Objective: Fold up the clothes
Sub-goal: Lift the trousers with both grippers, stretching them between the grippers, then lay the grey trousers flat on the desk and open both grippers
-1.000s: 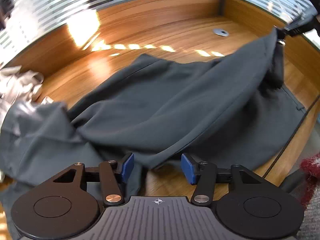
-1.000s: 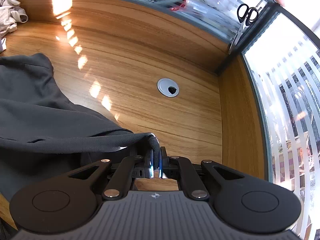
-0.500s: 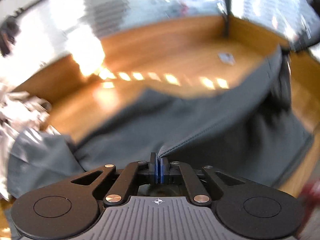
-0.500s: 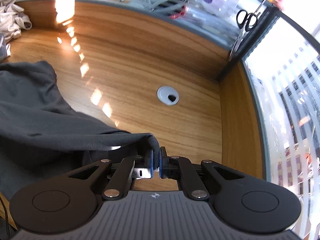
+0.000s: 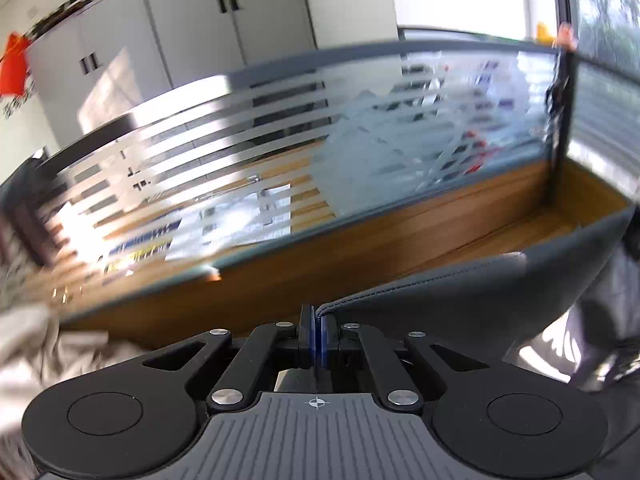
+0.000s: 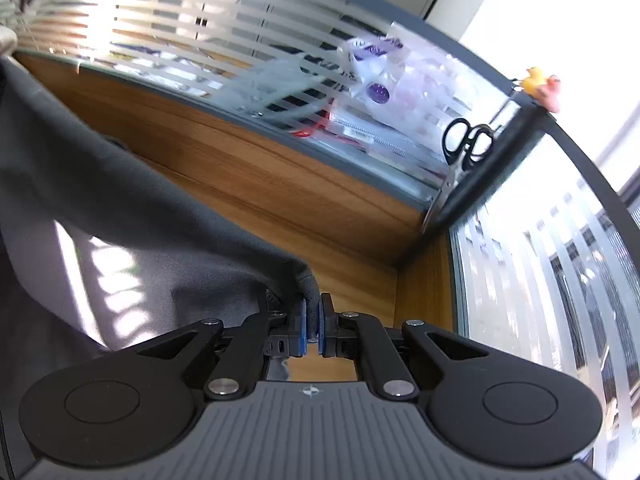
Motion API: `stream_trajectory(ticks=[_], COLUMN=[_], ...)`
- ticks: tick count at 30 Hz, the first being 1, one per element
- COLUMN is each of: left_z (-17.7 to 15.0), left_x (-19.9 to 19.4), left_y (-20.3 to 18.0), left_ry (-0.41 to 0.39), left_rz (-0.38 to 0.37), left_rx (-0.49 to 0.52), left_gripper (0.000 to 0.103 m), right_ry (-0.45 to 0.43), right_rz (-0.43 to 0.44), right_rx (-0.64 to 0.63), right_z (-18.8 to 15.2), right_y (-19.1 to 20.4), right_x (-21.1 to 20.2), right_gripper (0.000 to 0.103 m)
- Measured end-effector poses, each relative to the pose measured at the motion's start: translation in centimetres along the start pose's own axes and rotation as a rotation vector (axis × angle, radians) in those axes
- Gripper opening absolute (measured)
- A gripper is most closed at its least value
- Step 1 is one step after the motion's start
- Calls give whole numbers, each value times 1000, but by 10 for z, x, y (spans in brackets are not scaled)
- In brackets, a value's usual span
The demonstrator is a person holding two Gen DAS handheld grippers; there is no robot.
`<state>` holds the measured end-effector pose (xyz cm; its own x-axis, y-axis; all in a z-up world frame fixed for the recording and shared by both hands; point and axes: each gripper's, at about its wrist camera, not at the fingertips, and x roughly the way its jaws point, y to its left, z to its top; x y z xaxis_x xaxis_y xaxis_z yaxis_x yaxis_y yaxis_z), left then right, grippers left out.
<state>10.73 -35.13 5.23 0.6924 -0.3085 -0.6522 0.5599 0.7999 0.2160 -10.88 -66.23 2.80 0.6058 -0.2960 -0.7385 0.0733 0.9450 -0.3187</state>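
Observation:
A dark grey garment (image 5: 488, 300) hangs stretched between my two grippers, lifted off the wooden desk. My left gripper (image 5: 315, 330) is shut on a stitched edge of it, which runs off to the right. In the right wrist view the same garment (image 6: 120, 216) spreads to the left, and my right gripper (image 6: 313, 330) is shut on a bunched edge of it. Both views tilt up toward the desk's glass partition. The lower part of the garment is hidden.
A wooden back panel (image 5: 360, 248) and a striped frosted glass partition (image 5: 280, 140) wall the desk. Pale crumpled clothes (image 5: 36, 352) lie at the left. Scissors (image 6: 466, 148) hang at the partition corner, with rubber ducks (image 6: 540, 84) on top. White cabinets (image 5: 200, 32) stand behind.
My left gripper closed on the garment's edge, having been open a second ago. Both grippers then rose and tilted up, lifting the garment off the desk.

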Motion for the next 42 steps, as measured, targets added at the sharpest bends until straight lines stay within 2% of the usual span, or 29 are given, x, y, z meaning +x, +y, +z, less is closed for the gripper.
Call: stream_trajectory(ticks=[4,9,15,18,19,20,23,27,30,38,42], left_z=[21,33,30,26,25,25,26,25,20,-36,-69], left_x=[59,126,176,180,177,174,156,124,96,17,-10], left_y=[-8,-24,-38,-40,-41,-40,-35,-28,-29,-27,-33], left_ry=[23,50,69,56,44,32,30,52,74,94,123], left_rz=[40,77,61,23,21,21,1,-60,-109,-190,-213], left_rx=[85,181,241,255,259,257,213,157,160,201,196], left_gripper=[5,5,13,29,44,53,60,61,62,63,63], right_ry=[27,79,147,173,178,183,194,199,196,214,234], right_rz=[-2,-1,-1,-1,-8,-16,9,43,48,96,112], right_rx=[-21,-30,-52,-59,-59,-60,-11,39,68,203,303], right_z=[18,34,37,34,32,30,26,20,11,-34,-72], right_y=[-12,-20,-18,-15,-14,-14,-16,-16,-12,3,21], right_x=[57,132,198,218,220,222,214,187,160,80,44], right_gripper=[6,6,7,12,22,33,41,44,50,53,53])
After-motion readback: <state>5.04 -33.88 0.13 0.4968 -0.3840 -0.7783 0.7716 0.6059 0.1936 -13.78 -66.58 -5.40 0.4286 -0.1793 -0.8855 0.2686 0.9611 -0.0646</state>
